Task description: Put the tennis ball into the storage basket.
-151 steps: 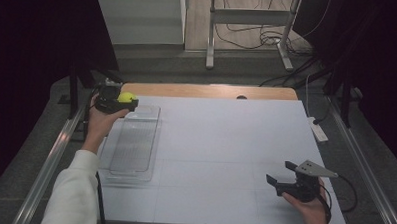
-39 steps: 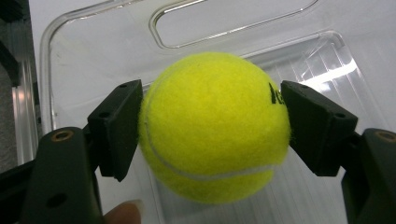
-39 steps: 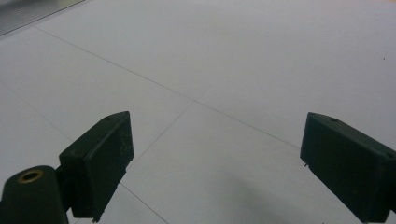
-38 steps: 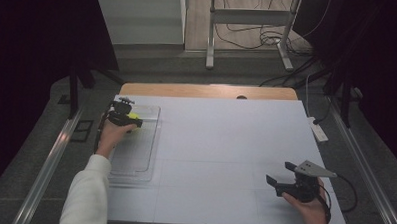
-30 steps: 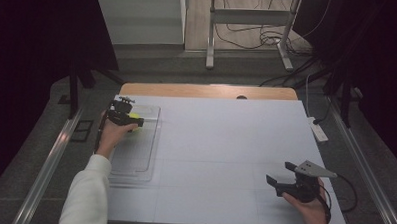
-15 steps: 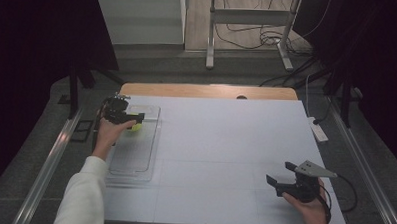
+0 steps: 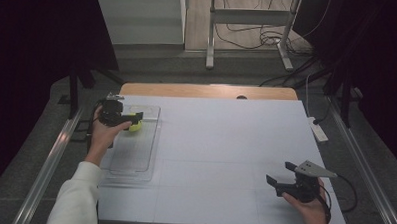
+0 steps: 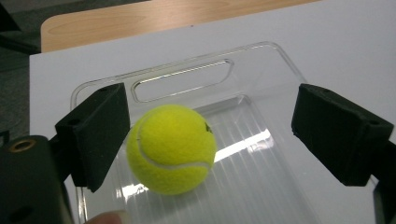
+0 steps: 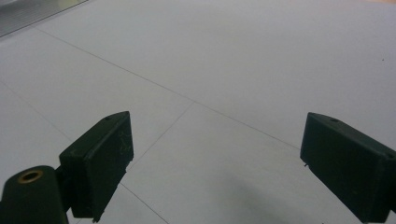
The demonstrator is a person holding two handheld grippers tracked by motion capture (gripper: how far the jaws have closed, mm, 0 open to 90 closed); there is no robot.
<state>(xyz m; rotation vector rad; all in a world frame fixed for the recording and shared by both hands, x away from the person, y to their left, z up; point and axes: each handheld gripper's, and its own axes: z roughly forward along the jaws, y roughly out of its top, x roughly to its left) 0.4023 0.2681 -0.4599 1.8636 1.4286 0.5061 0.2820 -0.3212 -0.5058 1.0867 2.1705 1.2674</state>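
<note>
A yellow tennis ball [image 8: 170,149] rests in the far end of a clear plastic tray [image 8: 280,60], below its handle slot. My left gripper [image 8: 212,112] is open around it and its jaws have just been opening. The ball lies between them, close to the left pad [image 8: 95,130] and well apart from the right one. In the high view the ball [image 7: 134,125] sits in the tray [image 7: 134,162] at the table's left, with the left gripper [image 7: 135,119] just above it. My right gripper [image 7: 280,173] stands open and empty over the white sheet [image 9: 233,56] at the near right.
A white sheet [image 7: 225,143] covers the table, with a strip of wooden top [image 7: 207,91] at the far edge. A white power strip [image 7: 318,131] lies off the right edge. Metal rails [image 7: 49,162] run along both sides. Stand legs and cables [image 7: 249,38] sit on the floor behind.
The left gripper held the ball over the tray, then opened and drew back to the left and slightly up, leaving the ball in the tray. The right gripper has not moved.
</note>
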